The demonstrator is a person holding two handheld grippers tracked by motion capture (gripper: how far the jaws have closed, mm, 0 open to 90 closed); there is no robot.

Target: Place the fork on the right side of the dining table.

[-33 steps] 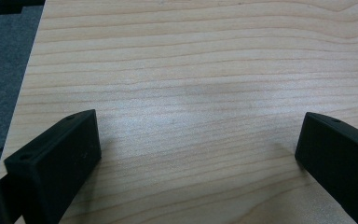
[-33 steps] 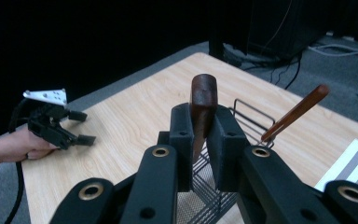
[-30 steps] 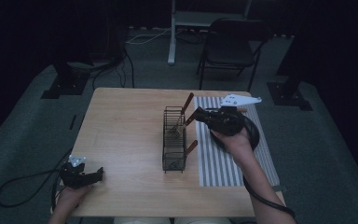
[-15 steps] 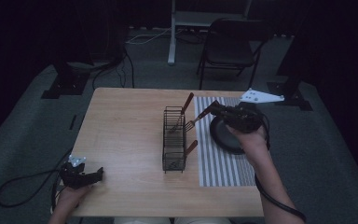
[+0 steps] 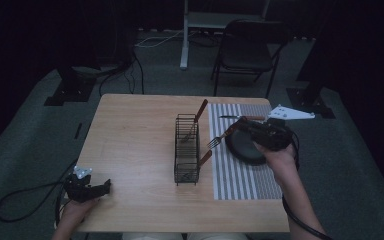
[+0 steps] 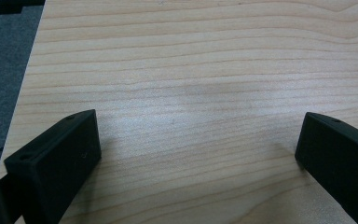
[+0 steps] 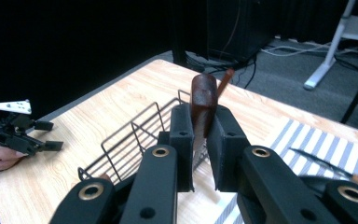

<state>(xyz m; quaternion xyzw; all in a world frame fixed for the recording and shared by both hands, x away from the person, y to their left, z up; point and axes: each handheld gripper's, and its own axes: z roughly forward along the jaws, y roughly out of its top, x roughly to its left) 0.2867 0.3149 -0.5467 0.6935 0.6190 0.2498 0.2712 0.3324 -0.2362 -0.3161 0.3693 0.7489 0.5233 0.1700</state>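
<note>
I've got the fork (image 5: 223, 136) pinched in my right gripper (image 5: 245, 127), jaws clamped on its brown handle (image 7: 203, 100), tines pointing to nine o'clock toward the rack (image 5: 186, 148). The fork hangs in the air above the striped mat (image 5: 235, 175), just off the rack's three o'clock side and over the near edge of the dark plate (image 5: 247, 150). One utensil already stands tilted in the rack's far end, its handle (image 5: 200, 109) sticking out toward one o'clock; another handle (image 5: 205, 158) pokes out low on the mat side. A knife (image 5: 240, 118) waits on the mat at twelve o'clock from the plate.

So I read this as the carry: fork lifted, not yet in the rack. Next I need to swing it over the rack, tip it more upright so the tines or handle clear the wire rim, then lower and let go.

My left gripper (image 5: 87, 187) sits at the table's (image 5: 130, 130) seven o'clock corner, jaws spread wide over bare wood, holding nothing.
</note>
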